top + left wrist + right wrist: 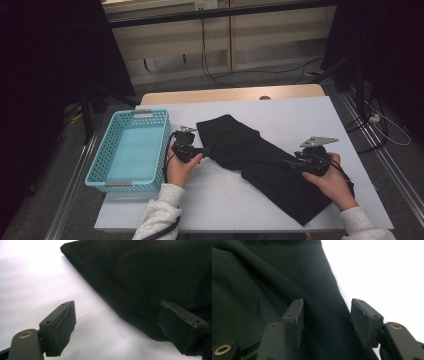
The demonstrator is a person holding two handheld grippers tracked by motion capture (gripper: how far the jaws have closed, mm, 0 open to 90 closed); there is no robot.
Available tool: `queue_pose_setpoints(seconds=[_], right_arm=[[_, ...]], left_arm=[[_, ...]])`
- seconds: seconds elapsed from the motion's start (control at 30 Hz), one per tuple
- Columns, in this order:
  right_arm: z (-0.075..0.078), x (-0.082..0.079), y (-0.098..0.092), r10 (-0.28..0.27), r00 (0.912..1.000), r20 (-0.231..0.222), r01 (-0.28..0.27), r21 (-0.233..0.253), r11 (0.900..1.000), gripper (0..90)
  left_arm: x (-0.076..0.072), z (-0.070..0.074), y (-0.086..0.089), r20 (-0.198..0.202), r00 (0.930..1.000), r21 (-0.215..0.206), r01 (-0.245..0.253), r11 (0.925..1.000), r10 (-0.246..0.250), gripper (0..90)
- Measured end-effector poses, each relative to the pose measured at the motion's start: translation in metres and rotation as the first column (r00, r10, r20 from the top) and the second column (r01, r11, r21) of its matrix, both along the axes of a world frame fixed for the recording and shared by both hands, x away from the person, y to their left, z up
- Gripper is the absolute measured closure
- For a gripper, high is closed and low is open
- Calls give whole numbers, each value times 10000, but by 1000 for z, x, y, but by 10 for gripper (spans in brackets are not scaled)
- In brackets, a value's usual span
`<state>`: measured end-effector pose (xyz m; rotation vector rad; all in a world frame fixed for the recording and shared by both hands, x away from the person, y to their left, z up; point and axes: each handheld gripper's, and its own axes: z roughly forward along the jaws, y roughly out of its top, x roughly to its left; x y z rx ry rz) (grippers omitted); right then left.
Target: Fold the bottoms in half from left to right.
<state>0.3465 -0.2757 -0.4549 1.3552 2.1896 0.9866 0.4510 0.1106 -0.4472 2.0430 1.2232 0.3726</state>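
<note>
A black cloth garment (260,160) lies folded across the middle of the white table (310,115), running from the centre toward the front right. My left gripper (206,149) sits at the cloth's left edge, jaws wide open; in the left gripper view (117,327) one pad rests over bare table and the other over the black cloth (150,277). My right gripper (289,163) hovers over the cloth's right side, open, with the cloth (262,285) lying under and between its jaws (325,315). Neither holds anything.
A light blue plastic basket (131,150) stands at the table's left edge, close beside my left hand. Bare table lies along the front and at the far right. Cables and dark stands lie on the floor beyond the table.
</note>
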Motion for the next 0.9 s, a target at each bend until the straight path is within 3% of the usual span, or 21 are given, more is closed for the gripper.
queue_pose_setpoints(seconds=[0.13,0.2,0.3,0.37,0.43,0.5,0.57,0.6,0.7,0.9], right_arm=[[2,-6,-5,-45,9999,89,43,202,9998,418],[3,-9,-8,-32,10000,85,30,219,9998,418],[3,-12,-10,5,10000,87,-7,235,9997,417],[2,-13,-11,-1,10000,99,-1,223,9998,416],[2,-14,-11,71,9999,97,-73,212,9997,417],[3,-16,-12,70,9999,112,-72,213,9997,418],[3,-17,-14,28,9999,153,-31,185,9998,420],[3,-18,-15,4,9999,144,-7,201,9998,420],[4,-19,-18,-65,9999,151,62,197,9998,421],[7,-24,-28,-275,9994,198,269,280,9992,424]], left_arm=[[12,-4,0,-127,9993,-83,-349,9994,348,226],[19,-7,-3,-276,9991,-320,-328,9989,319,252],[27,-10,-8,-401,9980,-259,-490,9985,480,301],[29,-9,-12,-492,9973,-144,-551,9984,543,377],[31,-8,-14,-701,9965,-305,-480,9984,457,556],[31,-7,-16,-748,9962,-213,-454,9987,437,639],[34,-7,-16,-1218,9918,-741,-488,9961,395,798],[34,-7,-16,-1288,9906,-767,-567,9954,465,824],[36,-5,-17,-1292,9901,-784,-655,9948,550,843],[44,8,2,-688,9904,-875,-1255,9882,1197,848]])
